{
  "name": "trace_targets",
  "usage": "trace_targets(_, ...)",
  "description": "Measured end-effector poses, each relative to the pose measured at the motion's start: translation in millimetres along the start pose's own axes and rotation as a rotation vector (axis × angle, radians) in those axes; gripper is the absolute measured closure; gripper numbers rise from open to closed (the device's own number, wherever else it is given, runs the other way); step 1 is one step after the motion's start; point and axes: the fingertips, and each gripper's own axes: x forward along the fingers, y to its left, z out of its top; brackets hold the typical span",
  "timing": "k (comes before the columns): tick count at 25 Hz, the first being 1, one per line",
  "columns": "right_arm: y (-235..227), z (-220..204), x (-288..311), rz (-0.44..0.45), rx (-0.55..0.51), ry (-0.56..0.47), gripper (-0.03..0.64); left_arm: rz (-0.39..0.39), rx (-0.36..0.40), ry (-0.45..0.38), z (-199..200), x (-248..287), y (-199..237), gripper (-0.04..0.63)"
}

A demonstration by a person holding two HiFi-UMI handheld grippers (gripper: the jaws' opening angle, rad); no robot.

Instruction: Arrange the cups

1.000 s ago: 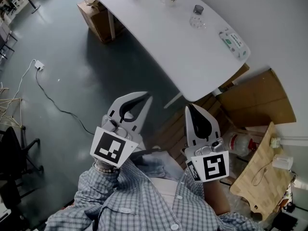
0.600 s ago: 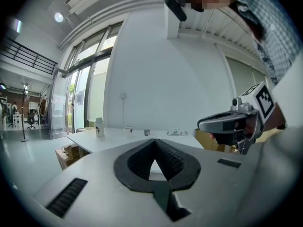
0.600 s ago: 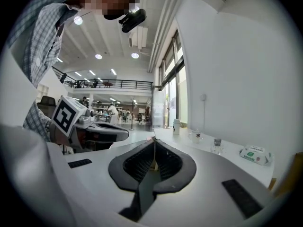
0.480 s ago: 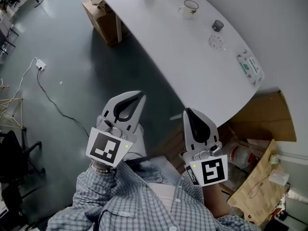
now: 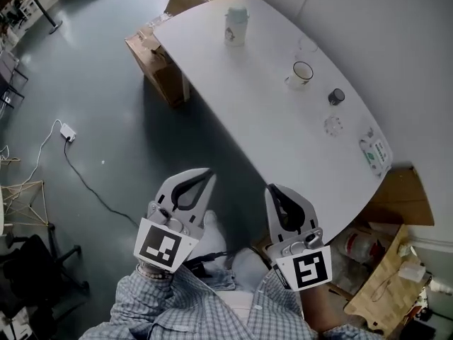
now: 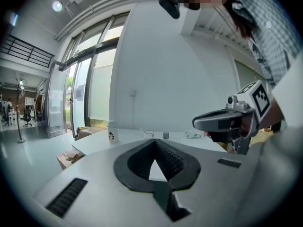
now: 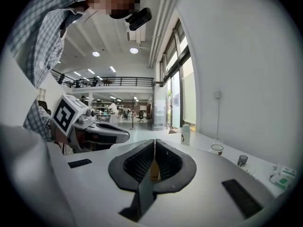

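We see three cups on a curved white table (image 5: 269, 119), all well beyond both grippers. A white mug with a dark rim (image 5: 301, 71) stands toward the table's right side, close to the white wall (image 5: 396, 48). Just right of it and a little nearer sits a small grey cup (image 5: 336, 96). Nearer again is a clear glass (image 5: 332, 125), faint against the tabletop. The three stand apart from one another in a loose line. Farther off and to the left, a tall white lidded bottle (image 5: 236, 25) stands upright by itself. At the table's near right end lies a green-and-white wipes packet (image 5: 374, 151).

The left gripper (image 5: 206, 173) and the right gripper (image 5: 273, 189) are side by side in the near part of the scene. Both are short of the table's edge and point toward it. In its own view, the left gripper's jaws are pressed together, tips meeting, with the cups small in the distance. The right gripper's jaws are likewise pressed together. Checked shirt sleeves (image 5: 212, 310) show behind them.

A brown cardboard box (image 5: 156, 62) sits on the grey floor (image 5: 85, 83) by the table's far left side. A white cable (image 5: 85, 176) trails across the floor at left.
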Motion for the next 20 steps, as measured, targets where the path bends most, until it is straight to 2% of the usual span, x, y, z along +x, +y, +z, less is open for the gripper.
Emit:
trace_targets(3, -2.4, 14.9, 14.5, -0.028, 0.006, 0.009, 0.592, -0.014, -0.017, -0.015, 16.0, 0.0, 24.7, 0.586)
trace_targets(8, -10.2, 23.1, 24.2, -0.068, -0.017, 0.023, 0.592, -0.038, 0.024, 0.002, 21.0, 8.9, 47.3, 0.586)
trace_targets(15, -49.6, 19.2, 44.4, -0.115, 0.059, 0.014, 0.592, -0.103, 0.079, -0.025, 44.1, 55.8, 44.2, 0.586)
trace_targets(20, -82.3, 32.7, 68.3, -0.116, 0.018, -0.014, 0.592, -0.137, 0.070, -0.032, 63.9, 102.4, 45.0, 0.586)
